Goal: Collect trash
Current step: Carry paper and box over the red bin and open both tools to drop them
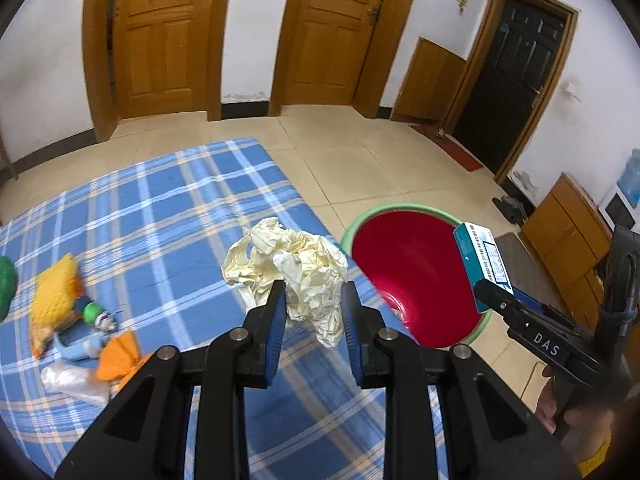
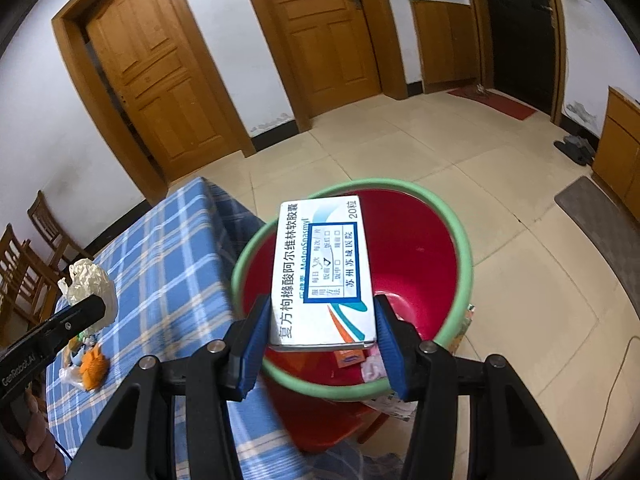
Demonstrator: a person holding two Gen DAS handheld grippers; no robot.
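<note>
Left wrist view, from left to right: loose scraps (image 1: 76, 320) lie on the blue plaid worktop (image 1: 160, 208); the left tool (image 1: 313, 300) pinches a crumpled cream paper wad (image 1: 292, 268) above the worktop's edge; beside it stands the red bin (image 1: 412, 280). Right wrist view: the right tool (image 2: 322, 320) clamps a white medicine box (image 2: 324, 272) by its near end, held over the green-rimmed bin's open mouth.
</note>
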